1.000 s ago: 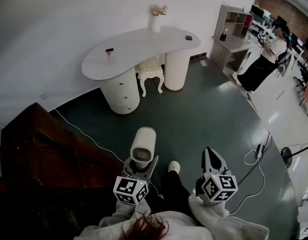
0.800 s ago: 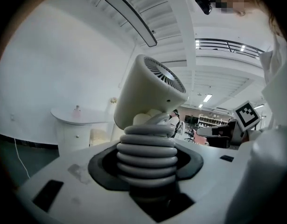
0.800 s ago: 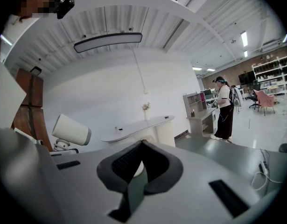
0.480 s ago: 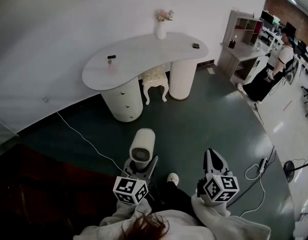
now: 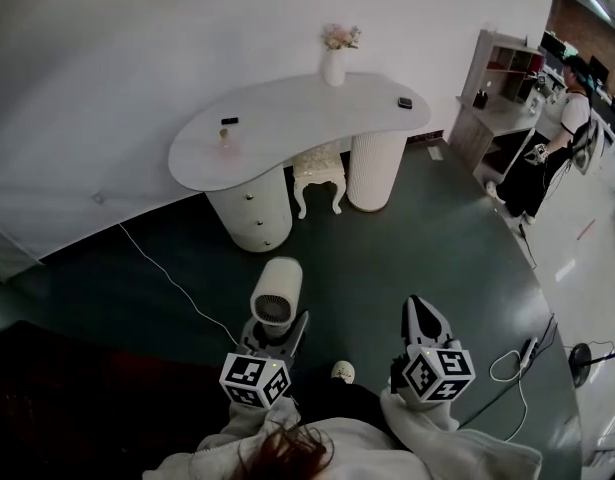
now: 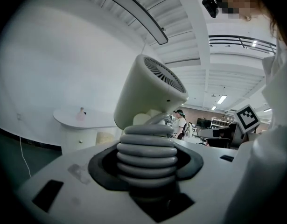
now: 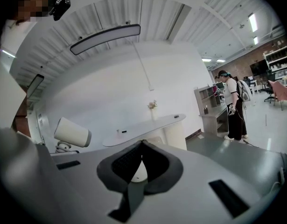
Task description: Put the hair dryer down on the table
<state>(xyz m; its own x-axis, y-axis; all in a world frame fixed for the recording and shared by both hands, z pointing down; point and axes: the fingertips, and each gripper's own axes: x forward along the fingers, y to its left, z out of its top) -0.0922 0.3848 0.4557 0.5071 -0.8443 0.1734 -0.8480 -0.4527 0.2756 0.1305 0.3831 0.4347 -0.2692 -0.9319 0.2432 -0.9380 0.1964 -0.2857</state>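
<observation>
A cream hair dryer [image 5: 276, 290] stands upright in my left gripper [image 5: 274, 330], low in the head view, above the dark green floor. In the left gripper view its barrel [image 6: 150, 94] tops a handle wound with grey cord [image 6: 147, 155], and the jaws are shut on that wrapped handle. My right gripper [image 5: 423, 313] hangs beside it, shut with nothing between its pads [image 7: 134, 160]. The white curved table [image 5: 287, 118] stands ahead by the wall, well beyond both grippers. From the right gripper view I see the hair dryer [image 7: 72, 132] at left and the table [image 7: 148, 124] past the jaws.
A white stool [image 5: 318, 163] is tucked under the table. A vase of flowers [image 5: 335, 63] and small items sit on top. A white cable [image 5: 167, 278] runs over the floor. Dark wooden furniture [image 5: 77, 398] fills the lower left. A person [image 5: 547, 158] stands by shelves at right.
The table sits lower and nearer in the head view, and the dark furniture has slid toward the lower left. Both grippers keep their places; the hair dryer stays held.
</observation>
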